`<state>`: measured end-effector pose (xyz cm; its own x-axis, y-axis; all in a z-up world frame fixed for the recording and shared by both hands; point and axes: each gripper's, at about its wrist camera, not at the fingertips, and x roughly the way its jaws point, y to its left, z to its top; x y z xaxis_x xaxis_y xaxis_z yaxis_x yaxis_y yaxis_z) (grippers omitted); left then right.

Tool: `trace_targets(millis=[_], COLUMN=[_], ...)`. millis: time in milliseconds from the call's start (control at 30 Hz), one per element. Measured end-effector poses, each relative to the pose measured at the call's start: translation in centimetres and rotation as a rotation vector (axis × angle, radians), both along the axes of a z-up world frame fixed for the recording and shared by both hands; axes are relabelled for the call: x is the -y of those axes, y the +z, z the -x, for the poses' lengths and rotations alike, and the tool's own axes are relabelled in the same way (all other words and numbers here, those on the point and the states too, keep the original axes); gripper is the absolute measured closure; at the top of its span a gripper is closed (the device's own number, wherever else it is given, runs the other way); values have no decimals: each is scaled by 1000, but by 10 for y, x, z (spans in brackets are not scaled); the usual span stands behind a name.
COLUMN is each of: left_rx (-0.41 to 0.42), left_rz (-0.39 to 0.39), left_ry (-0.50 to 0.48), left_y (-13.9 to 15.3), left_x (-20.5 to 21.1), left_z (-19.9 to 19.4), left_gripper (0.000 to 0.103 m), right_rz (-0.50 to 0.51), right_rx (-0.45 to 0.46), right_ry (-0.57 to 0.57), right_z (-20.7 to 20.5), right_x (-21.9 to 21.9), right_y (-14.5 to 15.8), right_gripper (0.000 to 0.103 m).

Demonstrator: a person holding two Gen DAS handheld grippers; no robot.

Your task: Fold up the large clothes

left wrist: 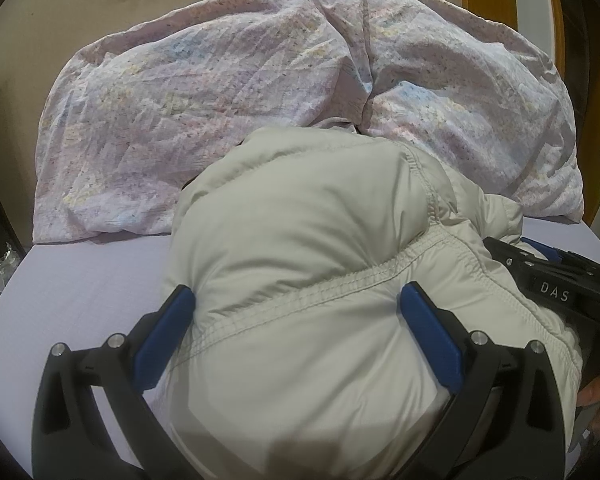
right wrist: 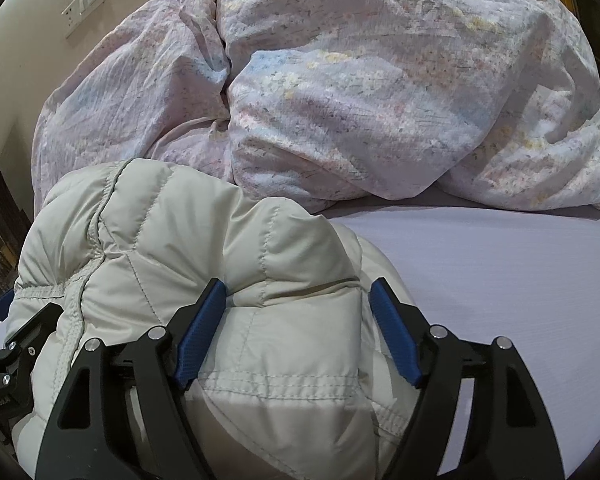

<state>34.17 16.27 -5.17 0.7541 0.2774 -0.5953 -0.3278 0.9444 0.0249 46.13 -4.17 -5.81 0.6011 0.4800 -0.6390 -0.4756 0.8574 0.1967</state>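
A puffy cream quilted jacket [left wrist: 300, 240] lies bunched on the lilac bed sheet [left wrist: 80, 288]. My left gripper [left wrist: 296, 300] straddles a thick fold of it, the blue pads pressing into the fabric on both sides. My right gripper [right wrist: 298, 292] also straddles a bulky fold of the jacket [right wrist: 180, 240], its blue pads against the fabric. The right gripper's body shows at the right edge of the left wrist view [left wrist: 556, 288]. The left gripper's body shows at the left edge of the right wrist view [right wrist: 12, 344].
A crumpled floral duvet [left wrist: 260, 80] is piled at the head of the bed, just behind the jacket; it also shows in the right wrist view [right wrist: 380, 100]. Bare sheet [right wrist: 500, 300] lies to the right. A beige wall with a socket [right wrist: 82, 4] is behind.
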Motion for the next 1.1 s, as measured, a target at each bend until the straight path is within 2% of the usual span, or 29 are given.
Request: trace_targets(millis=[67,100,200,267,333,433,467,567,633,733,833,933,967,1100], left_rx=[-2,0,7,10,12,10,11,17,26,36,35,23,21,28], left_rz=[-2,0,10,13,10,3,0,0,29,78,63,44,42,52], left_ry=[0,1,6,8,10,20,20,18,23,28,30,40,43,24], left_y=[0,0,-1,-1,-1,0,0,4,8,12,14,12,12,19], left_x=[0,0,0,-1,-1,0,1,2,-1,-5,0,5,6,9], left_z=[0,0,3,2,2,3,4,10,18,29,35,32,32,47], left_gripper=[2,2,2,2,2,2,2,2,2,2,2,2,2,2], right_rz=[20,6,-75,-55,-6,-77,-75,-57,-64,-114,-152,-2,18,-20], right_rx=[33,46,39,37,-8,-94,-95,-68,-40,30,54,-7,15,-24], right_ry=[-5,11,62,77,105,96,91,62,59,78,115,157,159,132], right_z=[5,11,23,27,23,11,12,26,40,66,84,84,85,85], right_x=[1,4,17,20,14,22,23,29,36,48,52,27,22,31], right_y=[6,11,21,21,8,-2,0,10,19,37,45,21,16,25], right_gripper=[29,32,33,34,33,30,30,30,32,34,35,35,35,35])
